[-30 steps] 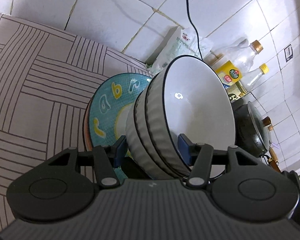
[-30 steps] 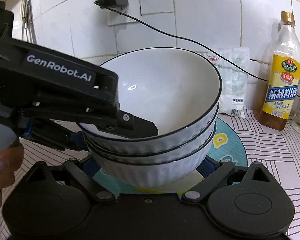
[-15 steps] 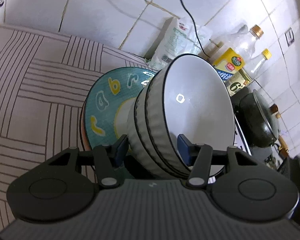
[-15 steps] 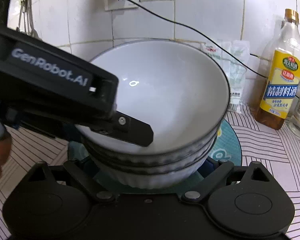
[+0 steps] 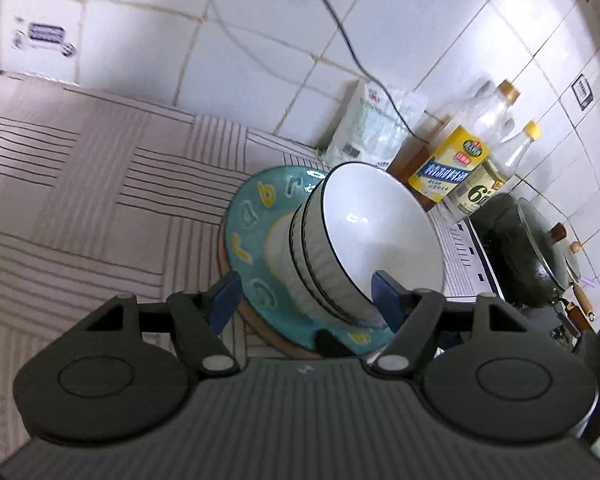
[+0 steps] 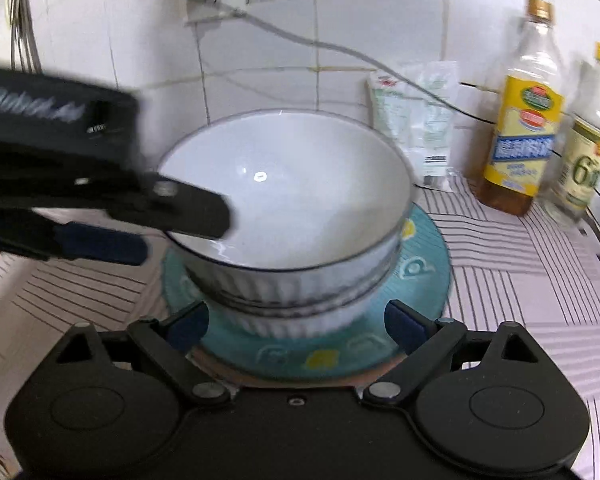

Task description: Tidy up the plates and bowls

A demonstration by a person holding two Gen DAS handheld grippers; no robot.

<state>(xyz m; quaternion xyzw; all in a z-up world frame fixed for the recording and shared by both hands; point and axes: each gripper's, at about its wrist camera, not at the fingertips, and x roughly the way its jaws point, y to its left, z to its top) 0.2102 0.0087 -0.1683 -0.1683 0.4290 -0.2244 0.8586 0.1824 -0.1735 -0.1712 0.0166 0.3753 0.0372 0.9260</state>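
My left gripper (image 5: 306,298) is spreading its jaws right now, and the stack of white ribbed bowls with dark rims (image 5: 364,244) sits in the gap between its blue pads (image 5: 225,295), near rim just ahead of them. I see daylight on the left side, where the pad stands clear of the ribbed wall; the right pad overlaps the top bowl's rim from this angle, and I can't say whether it touches. From my right wrist camera, that same left gripper (image 6: 180,224) comes in from the left, one black finger (image 6: 196,210) lying over the top bowl's near-left rim, the blue-padded one outside and lower.

The bowls (image 6: 288,216) stand nested on the teal round plate with yellow and white letter shapes (image 6: 428,276), and a brownish plate edge (image 6: 284,376) shows under it. All of this lies just ahead of my right gripper (image 6: 296,324), whose jaws stand wide apart, pads either side of the lowest bowl's base without pressing on it, holding nothing.

Beyond the jaws, by the white tiled wall (image 6: 340,20): a white plastic pouch (image 6: 420,116), a yellow-labelled glass bottle (image 6: 524,120) and a second bottle with a yellow cap (image 6: 588,148). Off to the right of my left jaws sits a dark lidded pan (image 5: 532,244). Striped pale covering (image 5: 100,208) runs under everything.
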